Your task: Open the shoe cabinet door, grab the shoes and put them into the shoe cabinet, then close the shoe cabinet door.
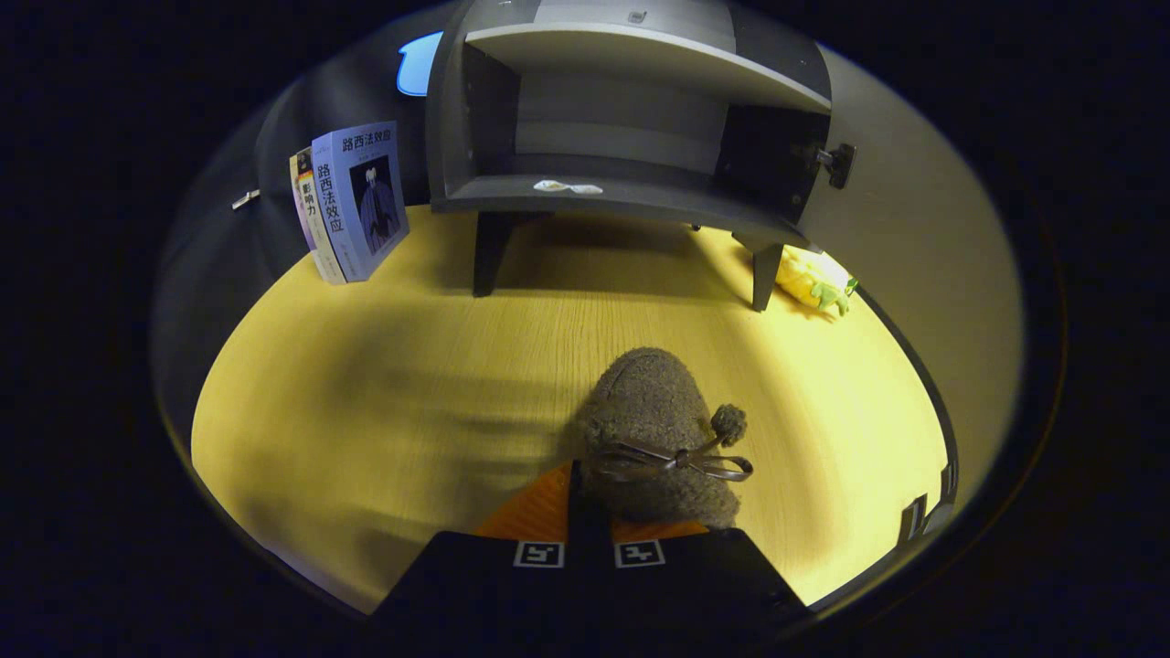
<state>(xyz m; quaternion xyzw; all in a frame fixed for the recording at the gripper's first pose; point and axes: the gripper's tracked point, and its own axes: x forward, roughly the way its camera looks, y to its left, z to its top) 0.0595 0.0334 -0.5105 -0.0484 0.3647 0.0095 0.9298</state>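
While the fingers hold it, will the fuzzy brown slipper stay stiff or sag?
The slipper, clamped at its near end between the fingers, looks like soft fleece, so its toe probably sags. It seems light. The fuzzy surface should resist slipping, though its bow may snag.

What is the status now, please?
Fingers shut on fuzzy slipper, held above the table. Shoe cabinet door open, lower shelf ahead. Path clear; books stand left.

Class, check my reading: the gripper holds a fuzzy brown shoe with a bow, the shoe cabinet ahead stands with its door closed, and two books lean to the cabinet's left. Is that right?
One slip: the gripper view shows the shoe cabinet open, door swung aside, shelves bare. The gripper does hold the shoe, and the books lean as said.
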